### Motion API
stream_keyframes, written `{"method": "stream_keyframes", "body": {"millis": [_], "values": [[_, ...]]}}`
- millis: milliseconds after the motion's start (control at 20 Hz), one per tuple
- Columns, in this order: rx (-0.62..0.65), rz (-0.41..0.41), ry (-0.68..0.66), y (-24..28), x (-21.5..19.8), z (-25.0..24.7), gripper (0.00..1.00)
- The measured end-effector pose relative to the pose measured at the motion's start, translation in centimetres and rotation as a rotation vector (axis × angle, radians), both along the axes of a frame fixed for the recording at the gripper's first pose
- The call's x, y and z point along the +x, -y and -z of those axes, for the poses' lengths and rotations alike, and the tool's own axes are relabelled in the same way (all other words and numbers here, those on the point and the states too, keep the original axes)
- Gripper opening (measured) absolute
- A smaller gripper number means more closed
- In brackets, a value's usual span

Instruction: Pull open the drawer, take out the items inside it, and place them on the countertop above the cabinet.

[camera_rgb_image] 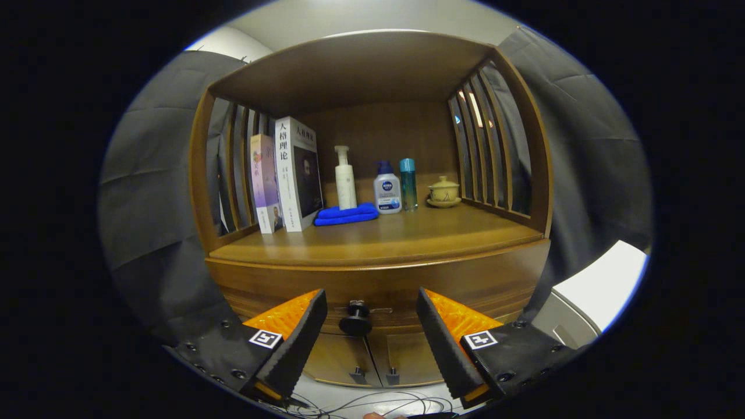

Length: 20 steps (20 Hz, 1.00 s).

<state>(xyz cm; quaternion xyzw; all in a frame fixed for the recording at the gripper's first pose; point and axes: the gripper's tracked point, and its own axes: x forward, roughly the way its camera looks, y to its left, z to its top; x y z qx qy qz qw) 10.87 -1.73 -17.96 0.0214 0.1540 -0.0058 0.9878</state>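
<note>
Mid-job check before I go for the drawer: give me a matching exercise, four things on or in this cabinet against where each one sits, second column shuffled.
Things:
1. drawer knob
2. blue cloth
3. lidded cup
4. two books

Places:
A. upright against the countertop's left slats
B. under the white pump bottle
C. between the open gripper fingers, untouched
D. on a saucer near the right slats

Pairs: 1-C, 2-B, 3-D, 4-A

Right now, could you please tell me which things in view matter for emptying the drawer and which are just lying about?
For the job:
- round black drawer knob, between the fingers, just ahead
- closed brown wooden drawer front
- brown wooden countertop
- hand-held gripper, open

Lying about:
- two upright books
- folded blue cloth
- white pump bottle
- white bottle with a blue cap
- teal bottle
- yellowish lidded cup
</note>
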Motion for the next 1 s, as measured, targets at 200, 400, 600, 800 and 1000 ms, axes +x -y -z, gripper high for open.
{"method": "stream_keyframes", "body": {"millis": [200,400,600,800,1000], "values": [[-0.019,-0.011,-0.039,-0.6,1.2,2.3,0.96],[-0.045,-0.018,-0.078,-1.1,1.9,4.5,0.96],[-0.053,-0.005,-0.108,-1.1,2.4,6.0,0.95],[-0.080,-0.001,-0.121,-1.2,3.1,7.1,0.95],[-0.098,-0.013,-0.121,-1.8,3.7,7.7,0.95]]}}
